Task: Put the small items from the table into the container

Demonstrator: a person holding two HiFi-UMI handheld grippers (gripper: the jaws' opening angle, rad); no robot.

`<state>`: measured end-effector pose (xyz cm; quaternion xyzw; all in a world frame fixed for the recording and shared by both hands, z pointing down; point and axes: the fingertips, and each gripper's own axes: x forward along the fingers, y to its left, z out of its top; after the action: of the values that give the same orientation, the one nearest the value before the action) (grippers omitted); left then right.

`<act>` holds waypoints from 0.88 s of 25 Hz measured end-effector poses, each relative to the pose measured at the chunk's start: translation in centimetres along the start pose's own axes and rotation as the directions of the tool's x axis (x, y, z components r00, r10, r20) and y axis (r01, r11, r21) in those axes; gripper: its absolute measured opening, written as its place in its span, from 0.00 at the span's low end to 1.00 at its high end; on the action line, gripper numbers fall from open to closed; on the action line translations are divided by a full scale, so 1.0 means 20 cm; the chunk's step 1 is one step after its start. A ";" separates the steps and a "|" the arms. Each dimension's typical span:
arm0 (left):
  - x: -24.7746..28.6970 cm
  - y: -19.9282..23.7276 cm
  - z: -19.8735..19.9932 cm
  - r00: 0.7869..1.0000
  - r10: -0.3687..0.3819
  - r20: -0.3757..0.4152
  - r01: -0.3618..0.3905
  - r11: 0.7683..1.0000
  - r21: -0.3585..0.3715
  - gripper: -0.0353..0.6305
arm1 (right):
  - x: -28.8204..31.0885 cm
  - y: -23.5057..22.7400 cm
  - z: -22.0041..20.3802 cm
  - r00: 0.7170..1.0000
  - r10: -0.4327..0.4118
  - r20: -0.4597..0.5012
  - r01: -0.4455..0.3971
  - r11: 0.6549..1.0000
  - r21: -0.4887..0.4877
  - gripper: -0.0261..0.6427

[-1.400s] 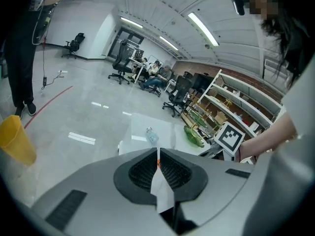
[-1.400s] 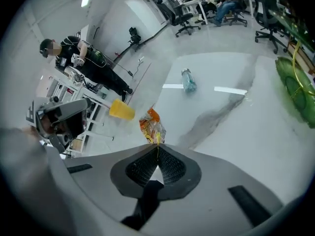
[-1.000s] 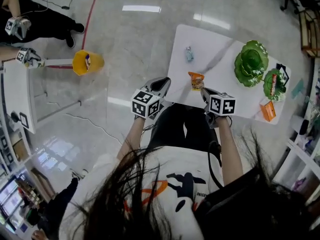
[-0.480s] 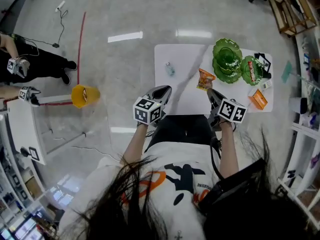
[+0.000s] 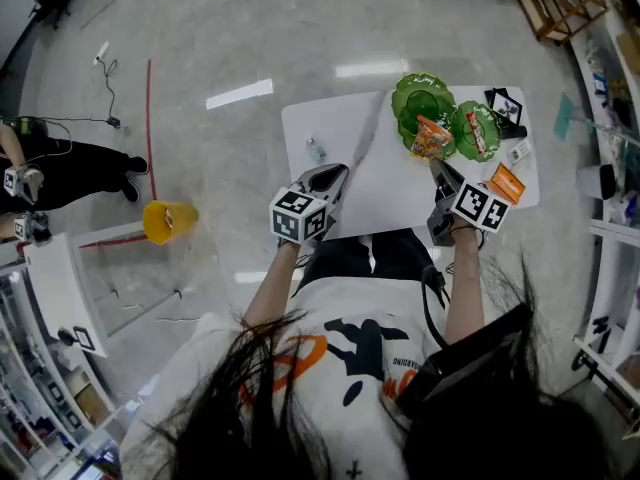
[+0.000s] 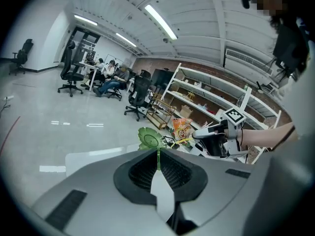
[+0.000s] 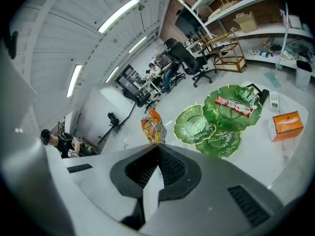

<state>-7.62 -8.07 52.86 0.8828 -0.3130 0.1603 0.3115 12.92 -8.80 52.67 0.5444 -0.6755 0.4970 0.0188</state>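
Snack bag point(image 7: 153, 126), orange, hangs in the air by the green dishes point(image 7: 194, 124) at the bench's point(image 5: 385, 193) far right. From the head view it sits over them. The right tongs point(image 7: 157, 144) are clamped tight on one thin edge of it. The left tongs point(image 6: 158, 150) are closed with nothing in them, near the bench's front edge.

Risks, as we judge them:
- The pinch is at the very tip, so the bag may slip or swing and land on the bench instead of in a dish.
- The dishes are shallow and overlapping. A careless drop could tip one or nudge the red packet point(image 7: 235, 105) out.
- The small bottle point(image 5: 316, 150) lies well apart at the left and is easy to overlook.
- The orange box point(image 7: 288, 124) is just beside the dishes.

Writing:
- The bag shows a cartoon figure, and its lettering is too small for us to read.
- The red packet has white print, unreadable.
- The marker cubes carry only black-and-white squares.
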 end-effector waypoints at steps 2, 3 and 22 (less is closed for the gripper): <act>0.06 -0.03 0.03 1.000 0.007 0.007 -0.007 1.000 -0.006 0.07 | 0.01 -0.07 0.07 1.000 0.001 0.001 -0.001 1.000 0.018 0.06; 0.09 -0.04 0.05 1.000 0.011 0.010 -0.011 1.000 -0.014 0.07 | 0.02 -0.10 0.11 1.000 0.004 -0.003 -0.004 1.000 0.024 0.06; 0.41 -0.15 0.11 0.975 0.223 0.015 -0.220 0.971 -0.094 0.07 | 0.52 -0.41 0.39 0.968 0.034 -0.250 -0.031 0.999 0.018 0.06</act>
<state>0.74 -11.34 53.78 0.8291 -0.4205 0.1681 0.3280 18.83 -20.91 59.91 0.4663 -0.6731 0.5666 0.0919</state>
